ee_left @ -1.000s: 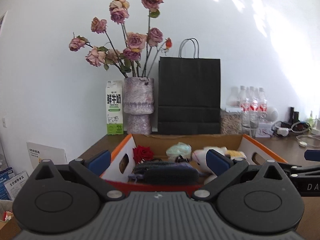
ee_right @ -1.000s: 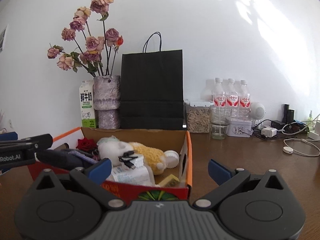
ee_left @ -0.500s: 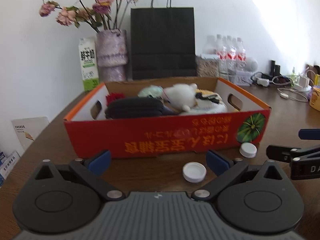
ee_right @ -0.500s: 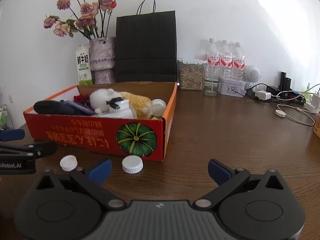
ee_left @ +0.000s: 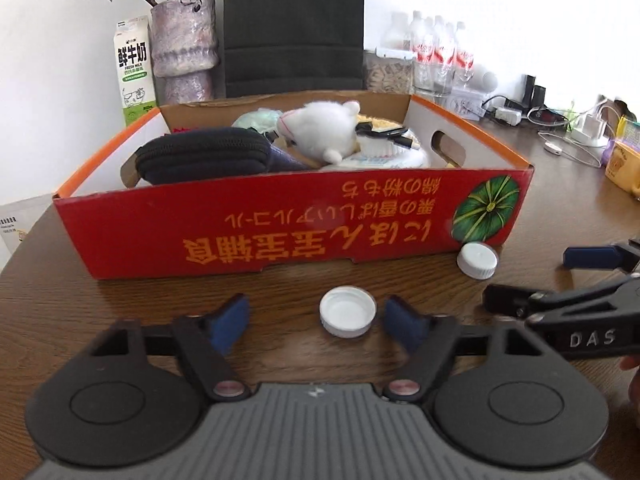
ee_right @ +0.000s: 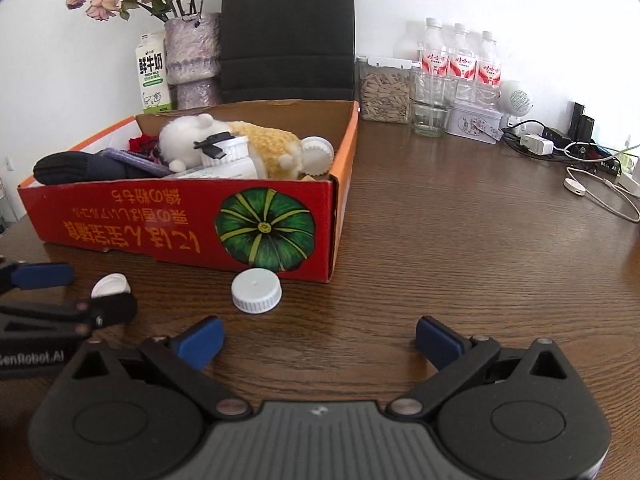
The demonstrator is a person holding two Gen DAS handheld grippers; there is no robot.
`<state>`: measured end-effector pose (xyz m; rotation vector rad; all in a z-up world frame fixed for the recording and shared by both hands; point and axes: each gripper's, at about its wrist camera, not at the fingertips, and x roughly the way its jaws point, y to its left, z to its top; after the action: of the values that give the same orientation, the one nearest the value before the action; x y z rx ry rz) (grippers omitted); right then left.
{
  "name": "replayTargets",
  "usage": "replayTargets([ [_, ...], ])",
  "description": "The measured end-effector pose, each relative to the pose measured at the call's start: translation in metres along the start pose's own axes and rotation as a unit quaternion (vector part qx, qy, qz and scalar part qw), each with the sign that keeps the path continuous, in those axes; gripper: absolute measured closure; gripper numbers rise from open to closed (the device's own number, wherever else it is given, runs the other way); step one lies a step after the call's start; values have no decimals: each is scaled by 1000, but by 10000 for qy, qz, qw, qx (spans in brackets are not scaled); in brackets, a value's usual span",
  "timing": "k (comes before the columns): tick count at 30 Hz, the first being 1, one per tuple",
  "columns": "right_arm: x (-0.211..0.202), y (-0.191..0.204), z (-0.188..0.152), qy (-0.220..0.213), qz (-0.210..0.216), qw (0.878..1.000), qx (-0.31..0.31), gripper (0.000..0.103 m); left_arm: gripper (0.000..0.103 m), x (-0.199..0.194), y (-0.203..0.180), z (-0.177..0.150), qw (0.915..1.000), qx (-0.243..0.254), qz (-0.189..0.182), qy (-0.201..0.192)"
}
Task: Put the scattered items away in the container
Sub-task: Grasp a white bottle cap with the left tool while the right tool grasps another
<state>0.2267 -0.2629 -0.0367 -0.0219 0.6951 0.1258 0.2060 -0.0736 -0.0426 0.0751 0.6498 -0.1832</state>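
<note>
A red cardboard box [ee_left: 280, 232] [ee_right: 160, 232] sits on the brown table, holding a white plush toy [ee_left: 320, 128], a dark pouch [ee_left: 204, 156] and other items. Two white caps lie in front of it. An open-side-up cap [ee_left: 348, 317] [ee_right: 110, 285] lies between the fingers of my left gripper [ee_left: 318, 322] [ee_right: 76, 292]. Its jaws are closing and the blue pads stand clear of the cap. A ribbed cap [ee_left: 478, 260] [ee_right: 257, 291] rests by the box's front corner. My right gripper [ee_right: 320, 340] [ee_left: 552, 280] is open and empty, low over the table, just right of that cap.
Behind the box stand a black paper bag [ee_right: 288, 32], a vase of dried roses [ee_right: 192, 60] and a milk carton [ee_left: 134, 72]. Water bottles [ee_right: 460, 60], a seed jar [ee_right: 384, 92], a glass and chargers with cables [ee_right: 580, 160] line the back right.
Both views tipped down from the wall to the tabletop and came lower. The left jaws narrowed around the open-side-up cap. The right jaws stayed wide.
</note>
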Motion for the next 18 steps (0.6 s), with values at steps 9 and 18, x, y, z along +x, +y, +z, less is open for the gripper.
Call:
replayTargets([
  [9,7,8,6,6,-30,10000,31,0,74,-2,5,0,9998,-100,-136,-84],
  [18,17,32,17,-152,91,9998,-56,25,74,-2,27,1,9991,-410,-44,-106],
])
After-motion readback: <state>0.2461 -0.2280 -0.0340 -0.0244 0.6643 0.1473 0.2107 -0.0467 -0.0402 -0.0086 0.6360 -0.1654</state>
